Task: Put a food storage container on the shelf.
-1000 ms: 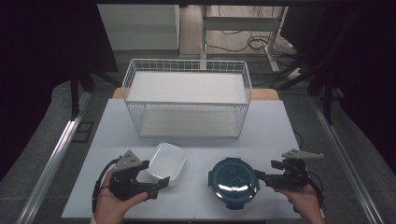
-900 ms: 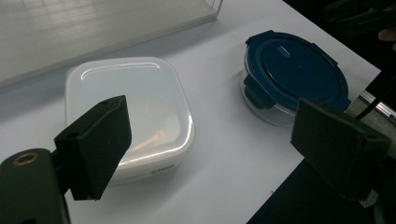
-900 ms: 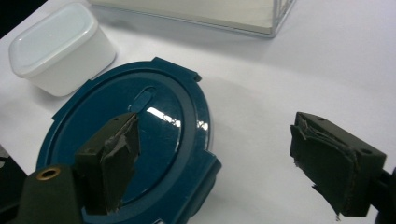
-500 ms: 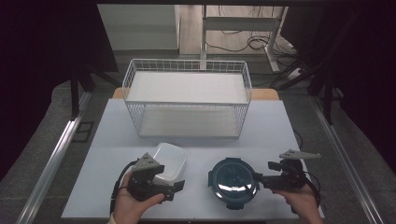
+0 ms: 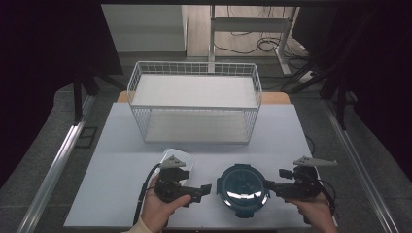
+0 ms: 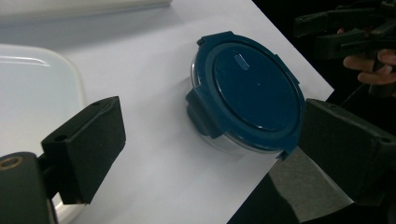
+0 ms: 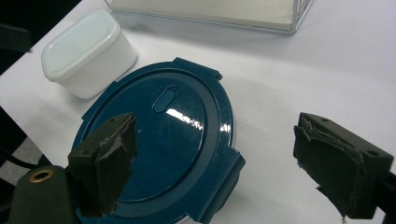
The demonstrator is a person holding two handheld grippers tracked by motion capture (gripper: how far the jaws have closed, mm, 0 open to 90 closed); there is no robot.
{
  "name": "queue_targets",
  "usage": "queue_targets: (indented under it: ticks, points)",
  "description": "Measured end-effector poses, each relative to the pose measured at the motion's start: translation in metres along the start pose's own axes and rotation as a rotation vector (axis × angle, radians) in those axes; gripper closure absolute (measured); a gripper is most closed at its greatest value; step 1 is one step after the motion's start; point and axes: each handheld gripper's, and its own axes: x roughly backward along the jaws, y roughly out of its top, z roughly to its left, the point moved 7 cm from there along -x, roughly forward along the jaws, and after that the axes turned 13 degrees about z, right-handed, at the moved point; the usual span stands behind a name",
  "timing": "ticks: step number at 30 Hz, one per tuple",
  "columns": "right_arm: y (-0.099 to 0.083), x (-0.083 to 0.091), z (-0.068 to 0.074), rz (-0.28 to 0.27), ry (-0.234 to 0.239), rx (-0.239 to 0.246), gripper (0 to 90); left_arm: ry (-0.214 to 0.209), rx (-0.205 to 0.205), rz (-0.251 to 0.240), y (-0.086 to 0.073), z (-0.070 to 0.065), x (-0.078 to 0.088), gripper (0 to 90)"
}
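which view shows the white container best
The right gripper view: the white container shows whole, lid and side wall, beside the blue round container. The left gripper view cuts it at the frame edge. In the high view the left tool partly covers it.

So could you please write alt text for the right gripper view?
A round container with a dark blue lid sits on a white table, seen between the open black jaws of the right gripper. A white tub stands behind it at upper left, and the base of a wire basket runs along the top.
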Motion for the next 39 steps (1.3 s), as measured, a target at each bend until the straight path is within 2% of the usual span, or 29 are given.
queue_targets:
  ticks: [2,6,10,14,17,20,21,27,32,39]
  points:
    - [-0.002,-0.002,-0.001,0.005,0.009,-0.014,13.3,-0.024,0.020,0.010,0.003,0.000,-0.009,7.6]
    - [-0.004,-0.004,-0.001,0.013,0.011,-0.025,13.2,-0.055,0.034,0.018,0.007,-0.003,-0.016,7.8]
    - [-0.006,-0.004,0.001,0.015,0.024,-0.033,12.9,-0.056,0.027,0.027,0.008,-0.008,-0.023,7.9]
    - [-0.007,-0.005,0.003,0.019,0.045,-0.039,12.2,-0.080,0.035,0.037,0.009,-0.011,-0.030,7.9]
    - [-0.009,-0.007,0.003,0.019,0.057,-0.057,11.8,-0.110,0.056,0.060,0.011,-0.014,-0.043,7.8]
    - [-0.011,-0.011,0.002,0.029,0.063,-0.068,11.3,-0.122,0.070,0.080,0.013,-0.014,-0.054,8.2]
    - [-0.012,-0.013,0.001,0.035,0.063,-0.071,11.0,-0.130,0.086,0.082,0.013,-0.014,-0.057,8.2]
    - [-0.014,-0.018,-0.001,0.047,0.077,-0.094,10.3,-0.162,0.102,0.103,0.016,-0.014,-0.067,8.3]
    - [-0.015,-0.019,-0.002,0.051,0.086,-0.110,9.5,-0.166,0.130,0.117,0.016,-0.010,-0.075,8.4]
    - [-0.017,-0.025,-0.003,0.059,0.118,-0.138,7.7,-0.163,0.136,0.150,0.013,-0.007,-0.086,8.3]
